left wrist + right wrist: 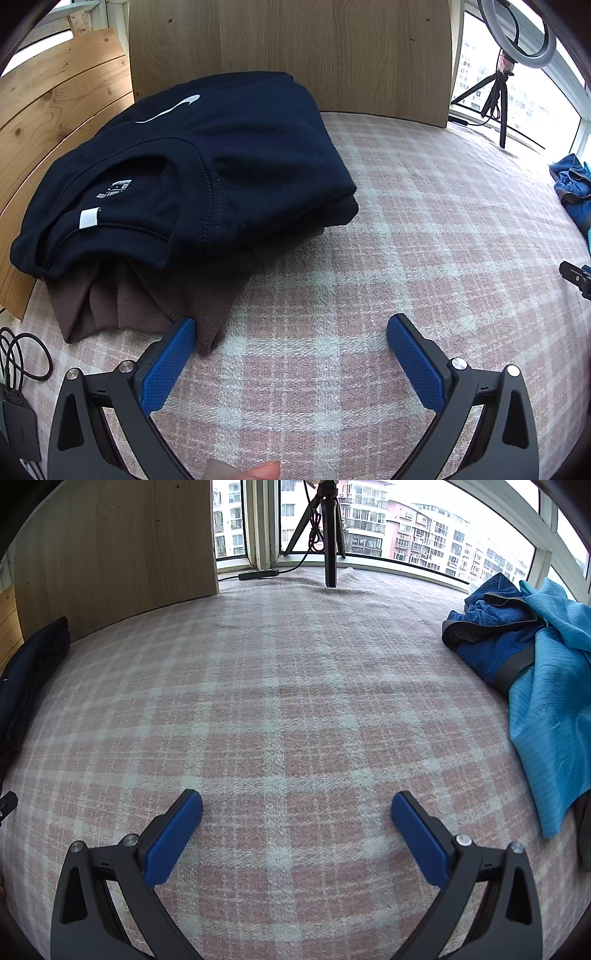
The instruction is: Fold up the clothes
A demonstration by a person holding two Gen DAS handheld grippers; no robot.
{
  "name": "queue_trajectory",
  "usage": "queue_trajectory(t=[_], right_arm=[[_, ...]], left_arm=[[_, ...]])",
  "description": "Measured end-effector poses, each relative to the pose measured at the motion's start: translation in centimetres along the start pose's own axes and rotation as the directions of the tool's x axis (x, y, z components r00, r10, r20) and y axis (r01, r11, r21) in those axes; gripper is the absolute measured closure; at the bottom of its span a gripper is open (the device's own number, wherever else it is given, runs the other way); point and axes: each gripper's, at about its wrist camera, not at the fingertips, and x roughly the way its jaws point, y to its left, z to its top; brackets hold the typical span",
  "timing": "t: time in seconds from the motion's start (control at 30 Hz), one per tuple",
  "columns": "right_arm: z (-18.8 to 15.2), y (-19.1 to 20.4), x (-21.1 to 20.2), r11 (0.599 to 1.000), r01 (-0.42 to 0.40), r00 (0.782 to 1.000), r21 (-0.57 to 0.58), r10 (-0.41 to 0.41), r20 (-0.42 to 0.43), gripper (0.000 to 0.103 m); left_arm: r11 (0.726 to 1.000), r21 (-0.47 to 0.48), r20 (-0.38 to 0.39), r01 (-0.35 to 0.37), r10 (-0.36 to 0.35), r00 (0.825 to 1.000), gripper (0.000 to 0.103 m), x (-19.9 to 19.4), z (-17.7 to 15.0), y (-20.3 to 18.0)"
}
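A folded navy shirt (207, 162) with a white swoosh logo and a neck label too small to read lies on a folded brown garment (155, 299), upper left of the left view. The left claw (291, 332) gapes wide and empty, one pad (170, 365) touching the brown cloth. The right claw (297, 808) is equally wide and empty over the checked blanket (295, 686), with blue clothes (535, 672) at right.

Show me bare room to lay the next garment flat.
Bare blanket runs between the folded stack on the left and the blue pile on the right, ahead of both open grippers. Crowded: those two edges and the tripod by the window.

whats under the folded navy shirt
A folded brown garment lies under the navy shirt, on the plaid blanket. Only its front edges show; the rest is covered.
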Motion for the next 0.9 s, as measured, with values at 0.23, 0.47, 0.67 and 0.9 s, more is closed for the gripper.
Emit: queue_trajectory(t=[0.23, 0.47, 0.67, 0.9], right_arm=[[0.0, 0.0, -0.4, 1.000, 0.015, 1.000, 0.019, -0.015, -0.010, 0.000], [-0.1, 0.0, -0.7, 0.999, 0.031, 0.999, 0.038, -0.030, -0.019, 0.000], [-0.1, 0.0, -1.5, 0.997, 0.043, 0.999, 0.060, -0.042, -0.018, 0.000], [0.0, -0.8, -9.0, 0.990, 0.078, 0.990, 0.116, -0.091, 0.111, 0.000]], left_arm=[[1.000, -0.015, -0.005, -0.010, 0.010, 1.000, 0.000, 0.1, 0.0, 0.0], [1.000, -0.017, -0.005, -0.013, 0.012, 1.000, 0.000, -0.4, 0.0, -0.1], [1.000, 0.001, -0.027, 0.027, -0.027, 0.999, 0.001, -0.9, 0.9, 0.1], [0.989, 0.038, 0.040, 0.142, -0.143, 0.989, 0.001, -5.1, 4.8, -1.2]])
